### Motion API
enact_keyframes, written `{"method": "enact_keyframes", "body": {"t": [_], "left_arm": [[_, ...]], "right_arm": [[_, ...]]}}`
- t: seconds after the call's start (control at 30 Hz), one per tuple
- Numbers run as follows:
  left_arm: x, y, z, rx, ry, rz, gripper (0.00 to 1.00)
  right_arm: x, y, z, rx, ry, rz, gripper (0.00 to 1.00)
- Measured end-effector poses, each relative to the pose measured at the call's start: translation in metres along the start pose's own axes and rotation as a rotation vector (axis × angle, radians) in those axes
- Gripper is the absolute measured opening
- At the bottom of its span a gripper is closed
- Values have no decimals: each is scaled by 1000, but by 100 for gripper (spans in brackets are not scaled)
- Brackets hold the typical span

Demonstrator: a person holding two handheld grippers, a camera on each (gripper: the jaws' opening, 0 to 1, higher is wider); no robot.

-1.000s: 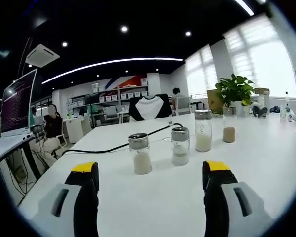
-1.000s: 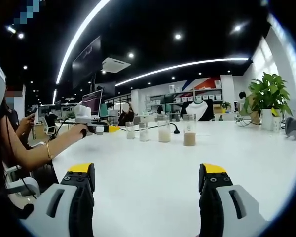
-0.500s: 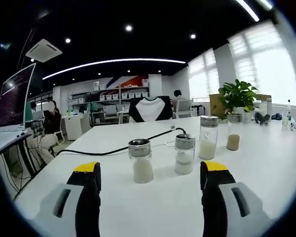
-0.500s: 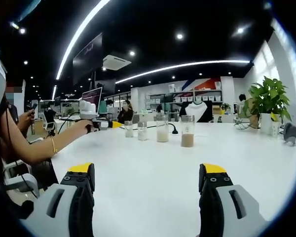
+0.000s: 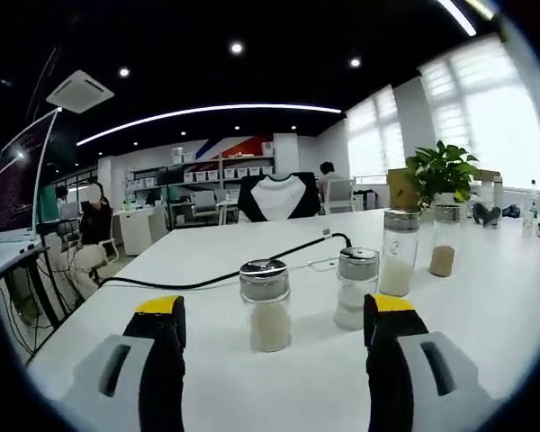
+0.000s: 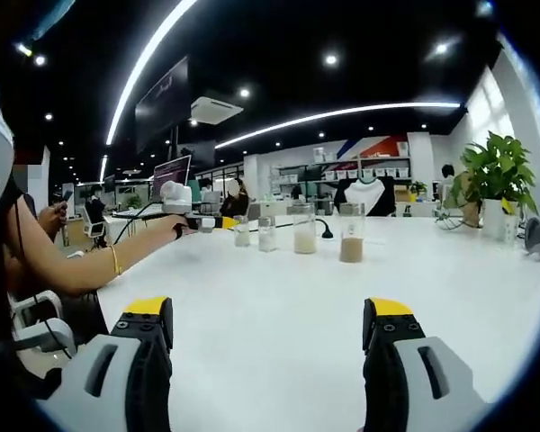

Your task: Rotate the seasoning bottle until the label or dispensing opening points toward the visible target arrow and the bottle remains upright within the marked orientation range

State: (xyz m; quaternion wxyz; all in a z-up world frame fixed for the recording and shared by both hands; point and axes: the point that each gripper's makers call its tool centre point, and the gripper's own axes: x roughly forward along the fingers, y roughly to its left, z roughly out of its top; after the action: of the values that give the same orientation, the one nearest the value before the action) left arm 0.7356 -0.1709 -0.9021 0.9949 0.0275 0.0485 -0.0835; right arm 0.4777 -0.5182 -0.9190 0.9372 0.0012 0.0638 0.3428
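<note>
Four glass seasoning bottles with metal caps stand upright in a row on the white table (image 5: 486, 315). In the left gripper view the nearest bottle (image 5: 266, 306), holding white powder, stands just ahead of my open left gripper (image 5: 272, 308), in line with the gap between its jaws and untouched. Beyond it are a second white-powder bottle (image 5: 355, 289), a taller bottle (image 5: 397, 253) and a brown-filled bottle (image 5: 444, 239). In the right gripper view my right gripper (image 6: 268, 310) is open over bare table, far from the bottles (image 6: 305, 229). There the left gripper (image 6: 200, 221) reaches the row's left end.
A black cable (image 5: 207, 279) runs across the table behind the bottles. A potted plant (image 5: 441, 171) stands at the far right, and a monitor (image 5: 18, 184) at the left. The person's arm (image 6: 81, 270) stretches in from the left in the right gripper view. Office desks and shelves lie beyond.
My left gripper has moved forward toward the row, so the nearest bottle now looms larger between its jaws. The right gripper has barely shifted. No bottle has moved.
</note>
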Motion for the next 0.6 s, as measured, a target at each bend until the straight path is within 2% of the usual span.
{"method": "enact_keyframes", "body": {"t": [0.23,0.47,0.6], "left_arm": [[13,8,-5,-11,27,29,82],[19,7,-15,-30,50,26,81],[25,10,-9,-35,37,39,78]], "right_arm": [[-2,-2,1,-6,9,-10,88],[-4,-1,9,-1,-10,-8,88],[-3,-2,11,-4,-8,-14,88]]}}
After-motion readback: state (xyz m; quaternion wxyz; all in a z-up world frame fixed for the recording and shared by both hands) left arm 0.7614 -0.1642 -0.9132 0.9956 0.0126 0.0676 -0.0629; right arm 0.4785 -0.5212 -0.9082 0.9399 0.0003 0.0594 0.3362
